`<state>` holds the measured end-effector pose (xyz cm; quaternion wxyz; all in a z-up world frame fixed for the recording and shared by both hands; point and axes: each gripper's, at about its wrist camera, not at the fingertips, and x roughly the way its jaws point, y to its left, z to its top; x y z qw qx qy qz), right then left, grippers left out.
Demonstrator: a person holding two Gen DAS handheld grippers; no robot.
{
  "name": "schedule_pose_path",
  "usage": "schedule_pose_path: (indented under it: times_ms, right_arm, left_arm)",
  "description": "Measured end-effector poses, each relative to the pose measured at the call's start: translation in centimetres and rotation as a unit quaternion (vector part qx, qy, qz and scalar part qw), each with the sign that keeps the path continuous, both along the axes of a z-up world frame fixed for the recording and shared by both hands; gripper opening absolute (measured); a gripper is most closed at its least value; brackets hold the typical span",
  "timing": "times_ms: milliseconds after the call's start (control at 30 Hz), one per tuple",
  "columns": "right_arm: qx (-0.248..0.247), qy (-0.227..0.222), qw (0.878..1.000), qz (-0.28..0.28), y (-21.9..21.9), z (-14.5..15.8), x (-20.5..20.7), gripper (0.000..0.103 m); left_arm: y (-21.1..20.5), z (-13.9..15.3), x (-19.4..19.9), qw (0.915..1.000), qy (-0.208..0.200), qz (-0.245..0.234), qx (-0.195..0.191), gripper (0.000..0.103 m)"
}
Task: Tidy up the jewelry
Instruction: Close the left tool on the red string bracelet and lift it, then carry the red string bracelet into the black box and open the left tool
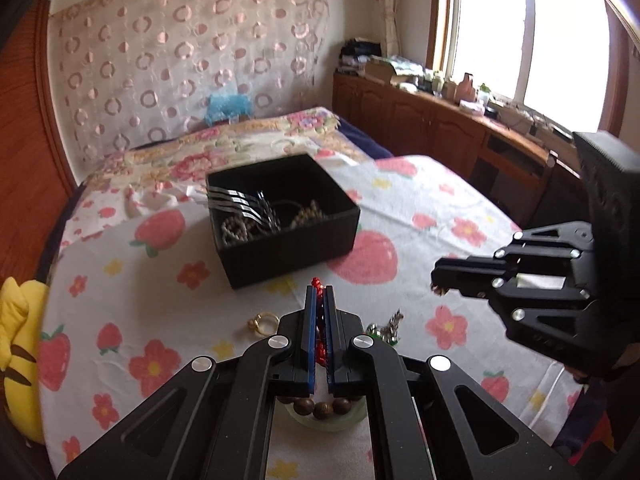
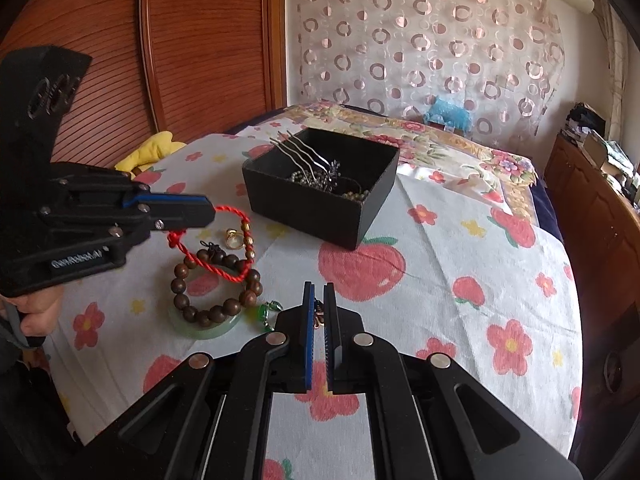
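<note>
My left gripper (image 1: 319, 292) is shut on a red cord bracelet (image 2: 230, 242) and holds it above the cloth; the cord loop hangs from it in the right wrist view, where the gripper (image 2: 208, 210) comes in from the left. My right gripper (image 2: 319, 288) is shut on a small copper-coloured piece of jewelry (image 2: 319, 316); it also shows in the left wrist view (image 1: 434, 280). A black box (image 1: 280, 216) with hair forks and bead strings stands further back. A brown wooden bead bracelet (image 2: 216, 284) lies on a green jade bangle (image 2: 204, 330).
A gold ring (image 2: 233, 239) and a green-and-silver trinket (image 2: 268, 310) lie on the strawberry-print cloth (image 2: 440, 280). A yellow plush toy (image 1: 16, 352) sits at the left edge of the bed. Wooden cabinets (image 1: 420, 120) run along the right under the window.
</note>
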<state>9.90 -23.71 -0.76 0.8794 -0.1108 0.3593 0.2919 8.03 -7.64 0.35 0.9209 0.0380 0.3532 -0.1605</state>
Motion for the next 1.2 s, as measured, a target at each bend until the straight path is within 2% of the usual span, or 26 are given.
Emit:
schedule_pose_path:
  times_ms: [233,433,700,867,1200]
  right_arm:
    - [0.000,-0.009,1.000,0.013,1.0,1.0,1.7,0.005]
    - [0.023,-0.017,0.999,0.018,1.8,2.0,3.9,0.005]
    - [0.036,-0.025,0.999,0.018,2.7,2.5,7.5,0.005]
    - [0.040,-0.023,0.999,0.015,3.4,2.3,10.2,0.005]
    - [0.036,-0.018,0.999,0.018,4.4,2.0,14.0,0.006]
  left_arm:
    - [1.0,2.1,-0.1,0.9994,-0.027,0.010,-0.019,0.002]
    - [2.1,3.2,1.1,0.9989,-0.038,0.021,-0.018,0.002]
    - [3.0,3.8,3.4,0.9983,-0.043,0.034,-0.019,0.002]
    - [3.4,4.2,5.0,0.9975,-0.045,0.041,-0.035,0.002]
    - [3.2,4.2,7.6,0.9978,-0.045,0.039,-0.031,0.003]
